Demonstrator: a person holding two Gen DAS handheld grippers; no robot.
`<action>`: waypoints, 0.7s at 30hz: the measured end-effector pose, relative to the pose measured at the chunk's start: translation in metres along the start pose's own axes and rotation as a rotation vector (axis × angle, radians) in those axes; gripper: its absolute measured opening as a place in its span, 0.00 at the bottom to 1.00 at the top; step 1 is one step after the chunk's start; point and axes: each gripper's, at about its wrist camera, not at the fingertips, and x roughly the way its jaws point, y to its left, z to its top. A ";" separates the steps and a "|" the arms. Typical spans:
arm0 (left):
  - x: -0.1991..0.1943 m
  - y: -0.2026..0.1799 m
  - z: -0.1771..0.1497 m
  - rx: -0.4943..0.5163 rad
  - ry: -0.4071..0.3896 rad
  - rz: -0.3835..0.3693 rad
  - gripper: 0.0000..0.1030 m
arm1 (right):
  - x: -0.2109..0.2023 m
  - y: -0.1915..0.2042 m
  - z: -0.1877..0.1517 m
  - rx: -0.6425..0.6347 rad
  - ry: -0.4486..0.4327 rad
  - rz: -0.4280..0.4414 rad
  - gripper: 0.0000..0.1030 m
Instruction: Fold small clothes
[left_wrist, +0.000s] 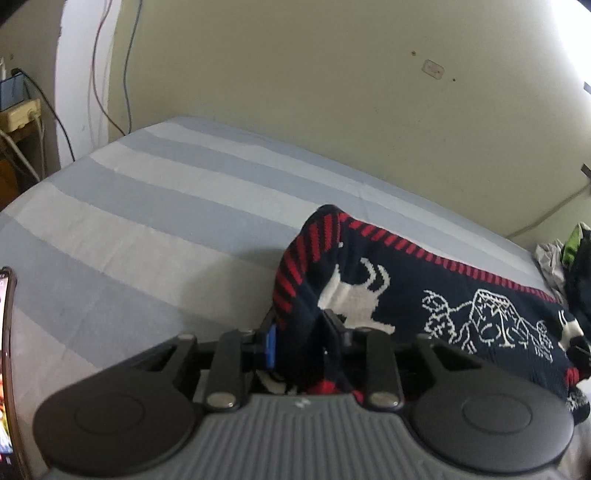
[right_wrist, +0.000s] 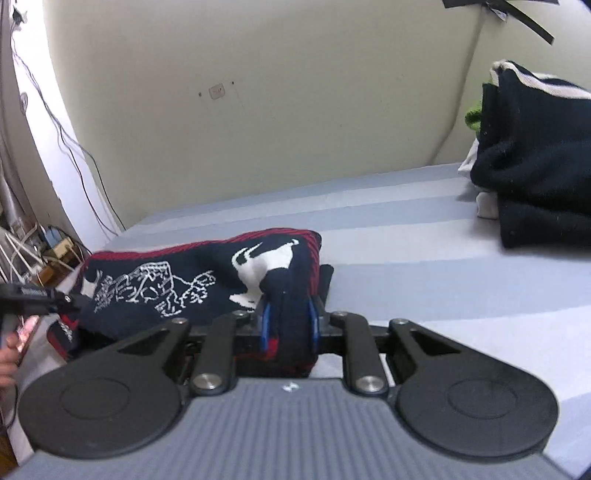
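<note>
A small navy knit garment (left_wrist: 461, 306) with red striped trim and white patterns is stretched between my two grippers above the striped bed sheet (left_wrist: 147, 206). My left gripper (left_wrist: 303, 332) is shut on one end of it. My right gripper (right_wrist: 288, 317) is shut on the other end, with the garment (right_wrist: 177, 280) running off to the left. The left gripper (right_wrist: 55, 299) also shows at the left edge of the right wrist view, gripping the far end. The cloth hides the fingertips in both views.
A pile of dark clothes (right_wrist: 535, 166) lies on the bed at the right, also seen in the left wrist view (left_wrist: 576, 258). The beige wall (left_wrist: 332, 92) runs behind the bed. Cables and a power strip (left_wrist: 20, 114) sit at the left.
</note>
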 end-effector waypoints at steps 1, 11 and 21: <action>-0.001 -0.003 -0.002 0.010 -0.005 0.010 0.26 | 0.000 -0.001 -0.001 0.006 -0.002 0.003 0.22; -0.007 -0.024 -0.028 0.112 -0.122 0.102 0.35 | -0.010 -0.015 -0.003 0.079 -0.026 0.046 0.40; -0.009 -0.022 -0.030 0.074 -0.143 0.174 0.66 | -0.008 -0.013 -0.006 0.071 -0.020 0.012 0.52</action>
